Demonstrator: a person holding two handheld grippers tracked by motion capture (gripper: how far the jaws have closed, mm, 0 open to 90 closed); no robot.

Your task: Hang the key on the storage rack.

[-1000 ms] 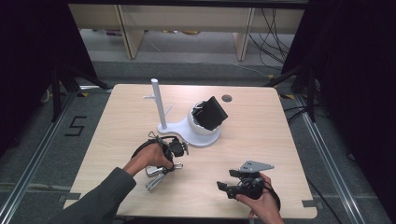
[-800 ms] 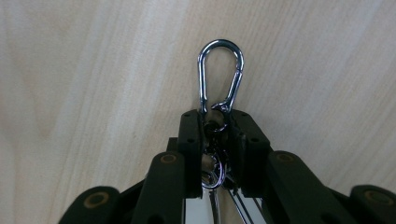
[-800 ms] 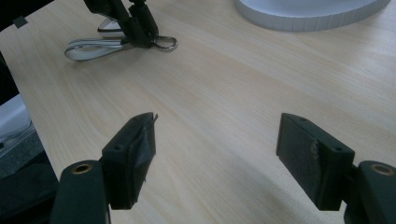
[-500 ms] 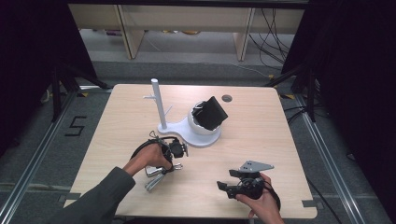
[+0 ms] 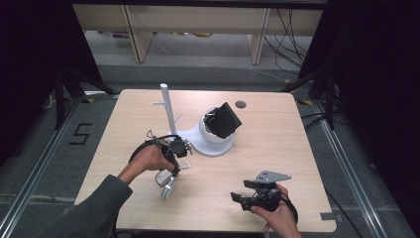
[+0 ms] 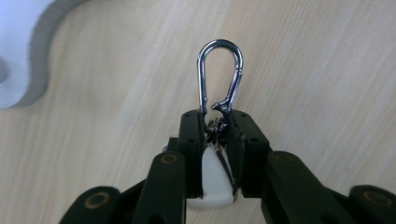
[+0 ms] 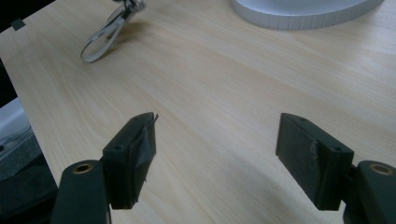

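In the left gripper view the left tongs (image 6: pixel 217 135) are clenched on a silver snap hook (image 6: pixel 220 77) with a small white tag (image 6: pixel 212 179) hanging at its lower end. The hook's loop sticks up past the jaw tips at the centre of the frame, over the pale wooden bench (image 6: pixel 327 70). In the high view the left tongs (image 5: pixel 171 171) sit left of centre, just beside the white stand (image 5: pixel 210 141), with the snap hook (image 5: pixel 168 187) dangling below them toward the bench (image 5: pixel 277 129). The right tongs (image 5: pixel 237 198) lie low at the lower right, held by a hand (image 5: pixel 277 215). In the right gripper view they are released, jaws wide apart over bare wood, and the snap hook (image 7: pixel 105 39) shows at the upper left.
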